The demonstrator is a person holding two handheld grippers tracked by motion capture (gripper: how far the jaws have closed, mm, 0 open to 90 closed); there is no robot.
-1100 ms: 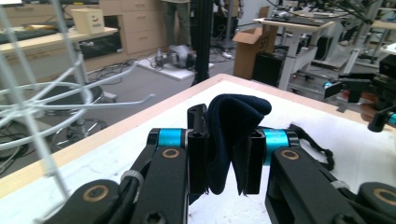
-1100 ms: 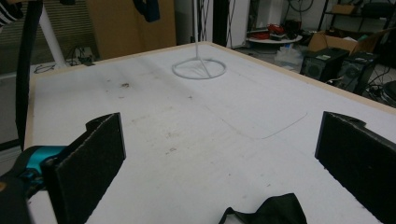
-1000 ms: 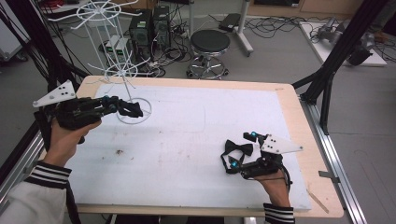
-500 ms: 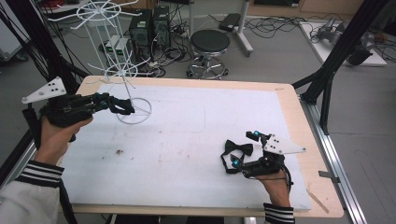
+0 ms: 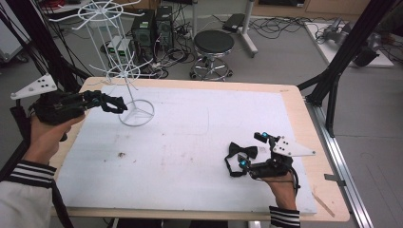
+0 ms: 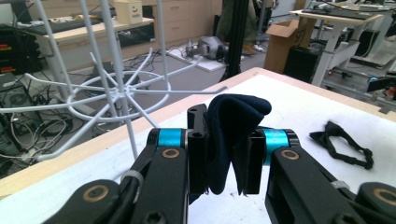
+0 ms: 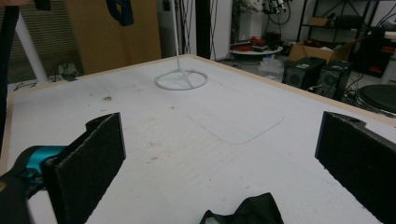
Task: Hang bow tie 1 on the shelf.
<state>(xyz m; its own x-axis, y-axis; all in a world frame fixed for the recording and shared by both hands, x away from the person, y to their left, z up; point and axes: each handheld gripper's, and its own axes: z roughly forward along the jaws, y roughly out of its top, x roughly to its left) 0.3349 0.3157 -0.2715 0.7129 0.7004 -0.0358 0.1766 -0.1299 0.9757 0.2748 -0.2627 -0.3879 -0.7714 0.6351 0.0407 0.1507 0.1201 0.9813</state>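
Left gripper (image 5: 116, 104) is up off the table at the far left, jaws pressed in on a dark navy cloth (image 6: 233, 140); the soft folded fabric bulges out above the black jaws, between the two blue collars. It hangs just beside the white wire rack (image 5: 124, 71), near the rack's stem and above its ring base.

Right gripper (image 5: 235, 164) sits low at the near right, jaws spread wide and gripping nothing. A black bow tie (image 5: 243, 152) lies flat on the table (image 5: 190, 128) right by those jaws, its strap looping toward them; whether a jaw touches it, I cannot tell. In the right gripper view its crumpled edge shows just below the gap between the foam-faced pads (image 7: 88, 161).

The rack is thin white wire, spoked rings on a straight pole, circular foot on the white sheet. That sheet is matte, lightly scuffed, with a small dark smudge (image 5: 121, 154) left of centre; bare wood rims it.
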